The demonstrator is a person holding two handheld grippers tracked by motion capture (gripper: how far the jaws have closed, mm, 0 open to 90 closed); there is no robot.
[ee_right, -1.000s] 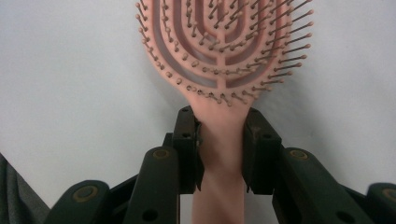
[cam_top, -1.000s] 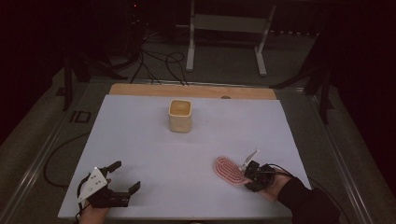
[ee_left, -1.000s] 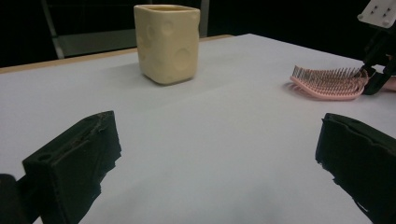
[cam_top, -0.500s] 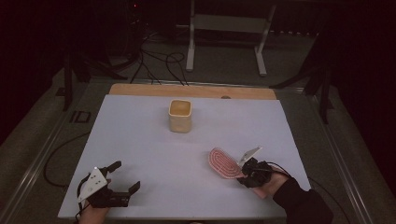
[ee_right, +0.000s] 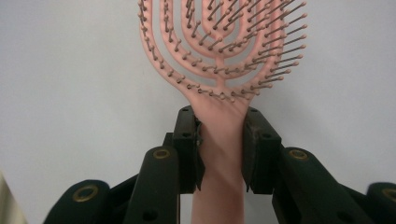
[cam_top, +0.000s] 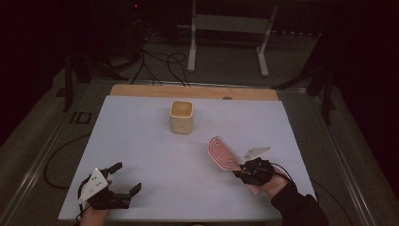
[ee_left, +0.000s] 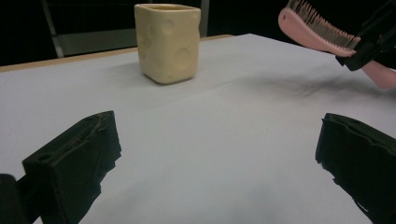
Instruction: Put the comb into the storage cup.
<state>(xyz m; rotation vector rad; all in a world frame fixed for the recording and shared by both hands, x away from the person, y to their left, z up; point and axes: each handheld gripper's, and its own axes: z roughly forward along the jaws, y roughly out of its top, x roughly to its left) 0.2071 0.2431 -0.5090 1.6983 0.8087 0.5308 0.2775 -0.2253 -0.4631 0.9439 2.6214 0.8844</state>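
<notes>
The right gripper (cam_top: 244, 170), jaws clamped on the pink hairbrush's (cam_top: 222, 153) handle, holds it above the table, likely bound for the yellow cup (cam_top: 181, 117), needing upright alignment; the left gripper (cam_top: 123, 183) rests wide open, empty.

One brush (cam_top: 222, 153), one cup (cam_top: 181, 117) and one table (cam_top: 141, 141); two grippers, the left (cam_top: 123, 179) and the right (cam_top: 241, 170).

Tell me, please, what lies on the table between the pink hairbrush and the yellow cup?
Nothing. In the high view, the stretch of white table between the hairbrush and the cup is bare.
</notes>
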